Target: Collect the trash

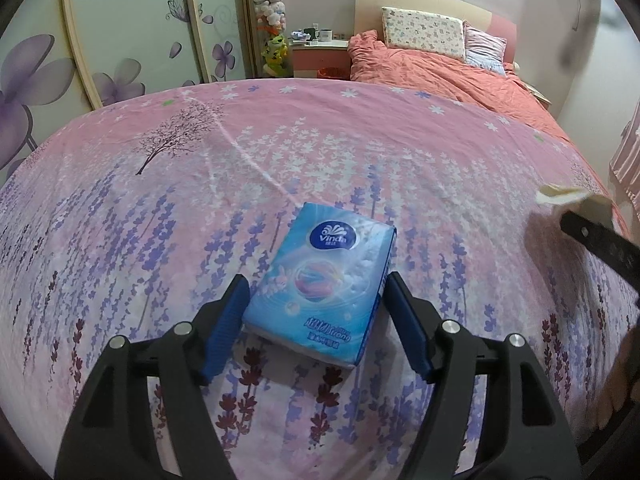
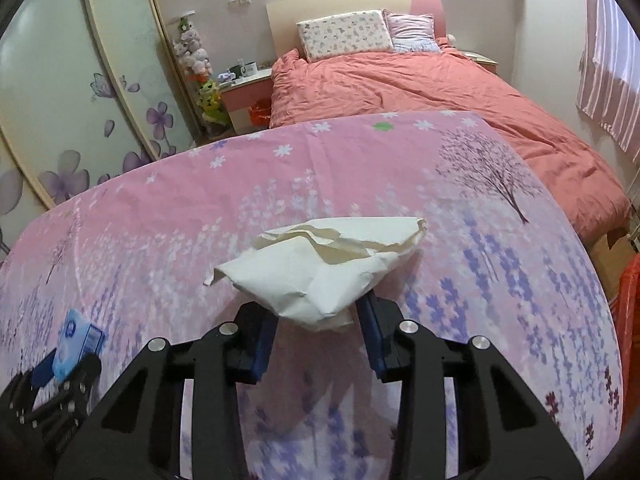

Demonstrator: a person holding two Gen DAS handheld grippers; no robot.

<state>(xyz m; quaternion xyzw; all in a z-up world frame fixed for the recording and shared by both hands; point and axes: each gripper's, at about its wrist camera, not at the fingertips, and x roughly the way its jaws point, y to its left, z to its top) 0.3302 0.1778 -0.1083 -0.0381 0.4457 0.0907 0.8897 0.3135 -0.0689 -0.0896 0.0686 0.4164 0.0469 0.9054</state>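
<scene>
A blue Vinda tissue pack [image 1: 320, 280] lies on the pink floral cloth [image 1: 160, 208]. My left gripper [image 1: 316, 284] is open, its blue fingers on either side of the pack's near end. My right gripper [image 2: 320, 308] is shut on a crumpled cream paper [image 2: 324, 268] and holds it above the cloth. The paper [image 1: 568, 196] and the right gripper's black arm [image 1: 600, 240] also show at the right edge of the left wrist view. The tissue pack [image 2: 76, 344] and the left gripper [image 2: 68, 364] show at the lower left of the right wrist view.
A bed with a salmon quilt [image 2: 420, 92] and pillows [image 2: 344, 36] stands behind the cloth-covered surface. A nightstand [image 1: 320, 50] with mugs and a red bin [image 1: 330, 73] are at the back. Floral wardrobe doors [image 1: 100, 40] stand left. An orange bag [image 2: 628, 308] is at the right.
</scene>
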